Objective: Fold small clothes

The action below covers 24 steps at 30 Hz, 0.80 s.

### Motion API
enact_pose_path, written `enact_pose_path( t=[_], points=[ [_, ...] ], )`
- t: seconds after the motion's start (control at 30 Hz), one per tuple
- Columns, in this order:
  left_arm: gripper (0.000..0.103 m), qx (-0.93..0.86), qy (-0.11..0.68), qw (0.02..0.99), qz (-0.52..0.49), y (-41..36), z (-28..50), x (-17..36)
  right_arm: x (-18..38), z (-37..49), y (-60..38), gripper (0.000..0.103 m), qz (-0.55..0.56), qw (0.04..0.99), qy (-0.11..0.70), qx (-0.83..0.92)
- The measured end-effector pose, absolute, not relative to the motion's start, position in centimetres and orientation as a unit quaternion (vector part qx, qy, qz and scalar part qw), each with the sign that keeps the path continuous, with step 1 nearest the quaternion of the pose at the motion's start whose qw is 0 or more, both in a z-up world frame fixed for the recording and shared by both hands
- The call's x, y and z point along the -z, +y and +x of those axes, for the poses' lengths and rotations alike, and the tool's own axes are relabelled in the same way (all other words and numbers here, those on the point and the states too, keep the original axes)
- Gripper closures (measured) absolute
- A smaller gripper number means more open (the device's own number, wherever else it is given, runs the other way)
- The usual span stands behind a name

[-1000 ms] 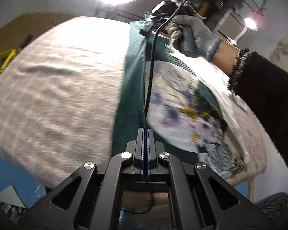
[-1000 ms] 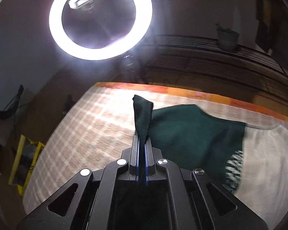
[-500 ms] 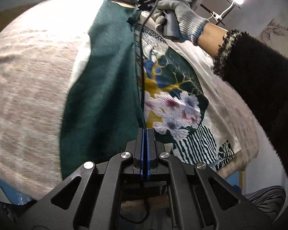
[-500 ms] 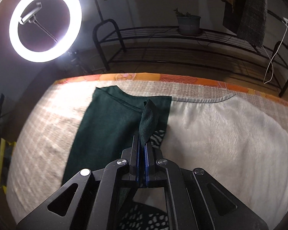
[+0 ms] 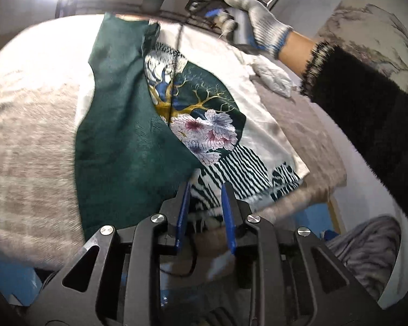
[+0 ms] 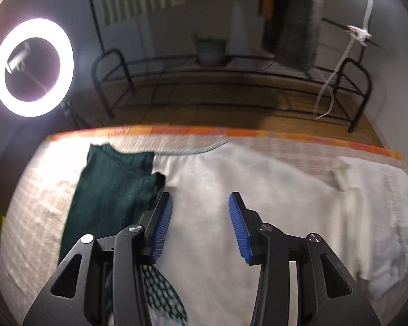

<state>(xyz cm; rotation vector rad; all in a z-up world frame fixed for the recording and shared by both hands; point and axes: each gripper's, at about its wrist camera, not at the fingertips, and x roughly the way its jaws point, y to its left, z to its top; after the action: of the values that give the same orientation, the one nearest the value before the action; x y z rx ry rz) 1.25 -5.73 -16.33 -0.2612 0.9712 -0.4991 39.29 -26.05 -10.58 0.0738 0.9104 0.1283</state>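
Dim room, ring light (image 6: 33,67), beige bedspread (image 5: 27,146); green garment (image 5: 127,135) lying released; both fingers just opening, empty.

The left gripper (image 5: 205,187) and right gripper (image 6: 201,201) are black angular frames with silver screws and ribbed blue finger pads (image 6: 238,228). The person's right hand (image 5: 254,24) wears a grey knit glove with a blue-edged cuff. Just behind that glove is a fuzzy black sleeve (image 5: 367,103).
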Motion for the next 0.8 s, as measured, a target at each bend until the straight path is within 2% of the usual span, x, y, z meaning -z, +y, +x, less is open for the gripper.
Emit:
enact_pose_path(
  t=[0.17,0.43,0.8],
  points=[
    [0.080,0.234,0.421,0.868,-0.120,-3.6,-1.3,14.4,6.1,34.0,-30.9,0.061,0.079,0.906,0.410,-0.071],
    [0.080,0.179,0.408,0.886,-0.130,-1.1,-0.9,14.3,2.0,24.3,-35.6,0.061,0.113,0.913,0.382,-0.091],
    [0.080,0.197,0.384,0.899,-0.074,-7.5,-0.2,14.1,3.3,16.6,-41.8,0.061,0.146,0.910,0.377,-0.092]
  ],
)
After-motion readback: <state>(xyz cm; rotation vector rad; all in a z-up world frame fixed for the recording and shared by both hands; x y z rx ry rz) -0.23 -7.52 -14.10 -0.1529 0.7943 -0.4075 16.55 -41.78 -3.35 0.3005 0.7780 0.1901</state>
